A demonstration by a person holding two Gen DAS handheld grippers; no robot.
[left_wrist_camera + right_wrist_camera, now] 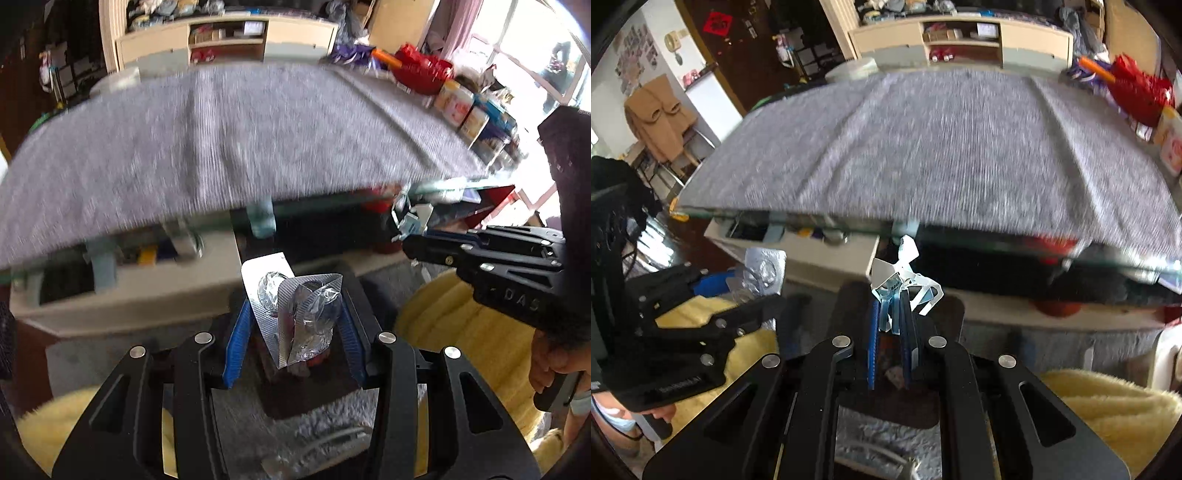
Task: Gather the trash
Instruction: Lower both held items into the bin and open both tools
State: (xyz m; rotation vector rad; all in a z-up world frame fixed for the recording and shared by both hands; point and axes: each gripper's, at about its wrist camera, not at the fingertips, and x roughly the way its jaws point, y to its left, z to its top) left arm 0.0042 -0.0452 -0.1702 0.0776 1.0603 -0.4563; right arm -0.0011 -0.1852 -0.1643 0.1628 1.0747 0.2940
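Note:
My left gripper (293, 317) is shut on a crumpled silver blister pack (295, 314) and holds it in the air below the table's near edge. My right gripper (892, 314) is shut on a crumpled white and blue wrapper (905, 284), also held below the table edge. In the left wrist view the right gripper (410, 236) enters from the right with its wrapper (412, 218). In the right wrist view the left gripper (738, 291) shows at the left with the blister pack (761, 271). A dark bin opening (295, 391) lies below the left gripper.
A table with a grey cloth (236, 140) fills the upper view, over a glass edge and a shelf below. A red basket (421, 74) and boxes (472, 114) stand at its right side. Yellow fluffy cushions (461, 332) flank the bin. A cabinet (960, 40) stands behind.

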